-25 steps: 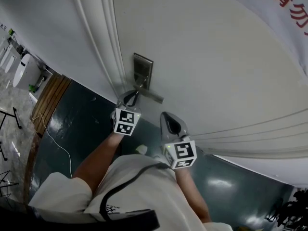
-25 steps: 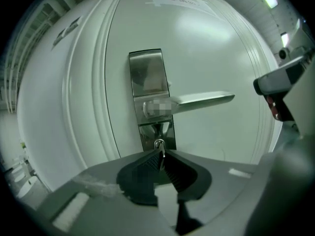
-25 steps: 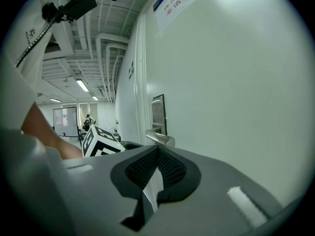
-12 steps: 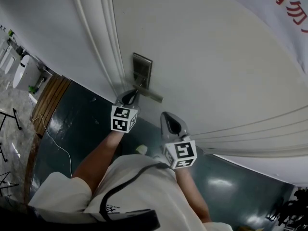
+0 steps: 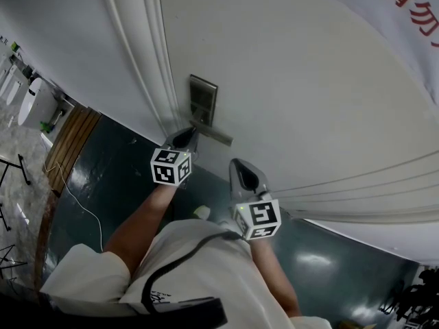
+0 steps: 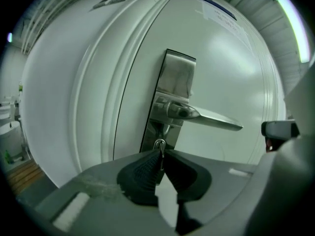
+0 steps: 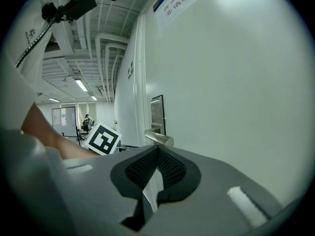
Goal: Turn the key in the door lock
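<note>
A steel lock plate (image 5: 203,100) with a lever handle (image 5: 217,137) sits on the white door (image 5: 309,94). In the left gripper view, a small metal key (image 6: 159,147) sticks out of the plate (image 6: 173,90) just below the lever (image 6: 214,118). My left gripper (image 6: 161,155) is shut on that key, and its jaws have just closed a little tighter on it. From the head view, the left gripper (image 5: 189,134) points at the lock. My right gripper (image 5: 237,164) hangs shut and empty to the right, off the door; its pads (image 7: 157,150) meet with nothing between them.
The door frame's mouldings (image 5: 140,53) run left of the lock. A dark green floor (image 5: 103,177) lies below, with a white cable (image 5: 75,197), a wooden panel (image 5: 72,132) and white fixtures (image 5: 34,101) at the far left. A banner with red characters (image 5: 411,5) hangs at the upper right.
The left gripper has rolled about its own axis at the lock, so its marker cube now shows a different face, shifted left. The right gripper has stayed still.
</note>
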`<state>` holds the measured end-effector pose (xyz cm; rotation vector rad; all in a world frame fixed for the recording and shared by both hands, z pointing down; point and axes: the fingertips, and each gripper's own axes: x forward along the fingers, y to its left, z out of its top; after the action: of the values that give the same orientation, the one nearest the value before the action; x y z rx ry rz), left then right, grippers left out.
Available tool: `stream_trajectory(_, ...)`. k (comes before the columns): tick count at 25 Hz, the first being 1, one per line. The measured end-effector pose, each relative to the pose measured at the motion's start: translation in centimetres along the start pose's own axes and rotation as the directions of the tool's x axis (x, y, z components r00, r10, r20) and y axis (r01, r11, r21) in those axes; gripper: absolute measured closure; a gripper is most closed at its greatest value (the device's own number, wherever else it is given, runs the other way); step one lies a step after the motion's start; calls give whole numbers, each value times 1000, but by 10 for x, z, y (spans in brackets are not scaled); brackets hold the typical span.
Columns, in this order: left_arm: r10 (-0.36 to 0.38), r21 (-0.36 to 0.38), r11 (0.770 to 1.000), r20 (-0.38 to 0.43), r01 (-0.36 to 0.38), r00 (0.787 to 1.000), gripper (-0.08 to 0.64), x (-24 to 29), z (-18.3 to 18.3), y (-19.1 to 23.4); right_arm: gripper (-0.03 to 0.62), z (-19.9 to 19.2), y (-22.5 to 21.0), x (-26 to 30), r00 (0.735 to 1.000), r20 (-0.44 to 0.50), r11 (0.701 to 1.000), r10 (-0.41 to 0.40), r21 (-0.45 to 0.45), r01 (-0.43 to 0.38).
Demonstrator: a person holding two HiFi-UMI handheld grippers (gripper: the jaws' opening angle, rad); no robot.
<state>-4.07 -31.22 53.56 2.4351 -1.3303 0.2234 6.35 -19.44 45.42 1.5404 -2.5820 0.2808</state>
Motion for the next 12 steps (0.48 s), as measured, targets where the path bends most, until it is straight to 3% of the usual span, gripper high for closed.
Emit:
stream_trajectory(8, -77, -193, 978, 28, 81, 997, 534, 1, -2, 2, 584, 2, 0, 4, 1000, 4, 1000, 1, -1, -1)
stream_trajectory(10, -97, -260, 960, 42, 104, 994, 534, 1, -3, 3, 584, 1, 1, 4, 1000, 1, 1000, 1, 1, -1)
stream_trajectory(12, -125, -347, 927, 63, 139, 990, 535, 1, -4, 5, 584, 0, 0, 5, 1000, 1, 1000, 1, -1, -1)
